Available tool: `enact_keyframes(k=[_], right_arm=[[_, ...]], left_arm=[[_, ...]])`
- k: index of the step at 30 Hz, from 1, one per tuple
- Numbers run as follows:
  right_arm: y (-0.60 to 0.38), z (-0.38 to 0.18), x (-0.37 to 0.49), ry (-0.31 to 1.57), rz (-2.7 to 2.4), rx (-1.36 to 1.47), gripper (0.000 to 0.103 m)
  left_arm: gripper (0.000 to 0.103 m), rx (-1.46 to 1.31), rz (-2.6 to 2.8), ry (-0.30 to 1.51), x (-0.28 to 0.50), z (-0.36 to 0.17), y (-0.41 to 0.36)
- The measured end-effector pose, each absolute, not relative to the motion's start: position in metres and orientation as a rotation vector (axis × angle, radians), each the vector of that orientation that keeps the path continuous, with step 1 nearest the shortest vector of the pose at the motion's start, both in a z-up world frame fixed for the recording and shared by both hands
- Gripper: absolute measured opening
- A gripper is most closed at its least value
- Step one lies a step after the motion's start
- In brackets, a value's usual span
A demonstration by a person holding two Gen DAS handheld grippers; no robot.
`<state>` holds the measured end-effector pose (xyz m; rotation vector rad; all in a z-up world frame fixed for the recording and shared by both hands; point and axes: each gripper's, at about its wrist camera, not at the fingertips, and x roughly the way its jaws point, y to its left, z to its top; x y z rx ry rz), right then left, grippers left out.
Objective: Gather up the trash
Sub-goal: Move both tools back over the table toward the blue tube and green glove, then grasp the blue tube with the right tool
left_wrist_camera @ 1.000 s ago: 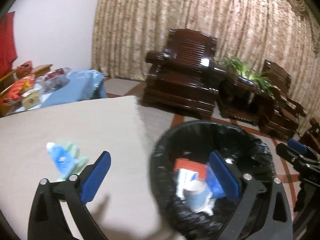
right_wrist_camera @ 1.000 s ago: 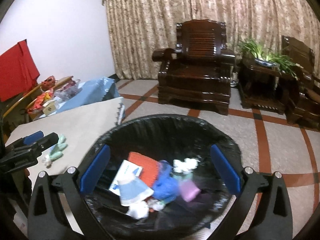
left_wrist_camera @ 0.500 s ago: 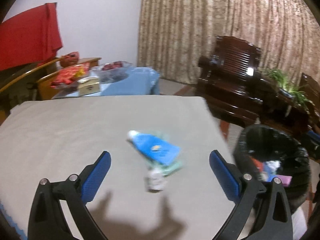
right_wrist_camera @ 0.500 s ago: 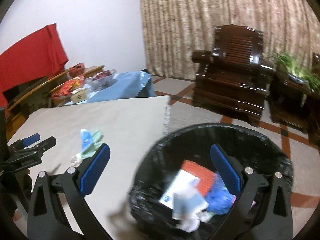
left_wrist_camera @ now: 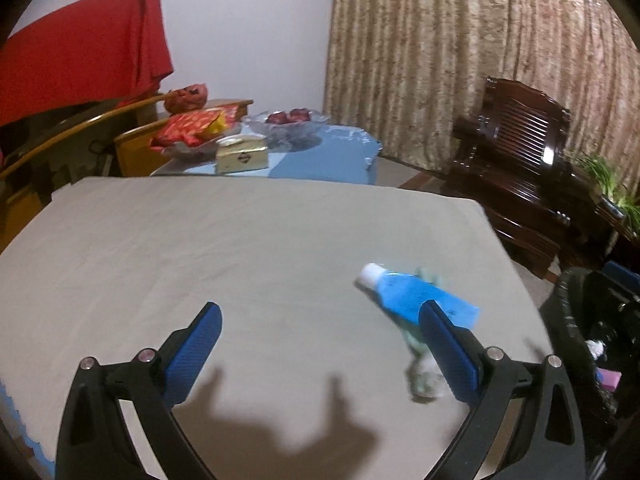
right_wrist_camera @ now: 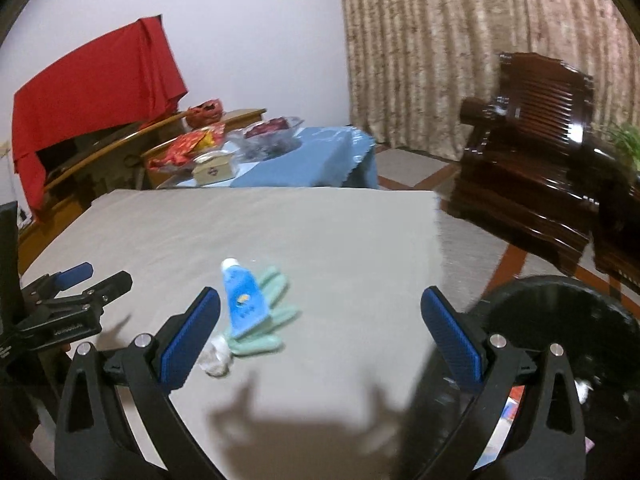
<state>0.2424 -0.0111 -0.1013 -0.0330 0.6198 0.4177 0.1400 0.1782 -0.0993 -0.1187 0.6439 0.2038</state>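
Note:
A blue tube with a white cap lies on the grey table cloth, on top of a pale green glove. A crumpled clear wrapper lies beside them. A bin with a black bag stands off the table's right edge with trash in it. My left gripper is open and empty above the cloth, the tube near its right finger. My right gripper is open and empty, the tube near its left finger. The left gripper also shows in the right wrist view.
A blue-covered side table with a glass bowl, a box and red packets stands behind. Dark wooden armchairs stand at the right before a curtain. A red cloth hangs at the left.
Both grippers have swung left, away from the bin and over the table. The tube and glove now sit between the views' fingers; the bin has slid to the right edge.

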Motion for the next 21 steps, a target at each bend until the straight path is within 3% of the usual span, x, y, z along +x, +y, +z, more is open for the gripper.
enact_keyframes(k=[21], right_arm=[[0.117,-0.172,0.331,0.758,0.645,-0.182,0.094]], left_arm=[[0.097,-0.174,0.309,0.707,0.165,-0.140,0.251]])
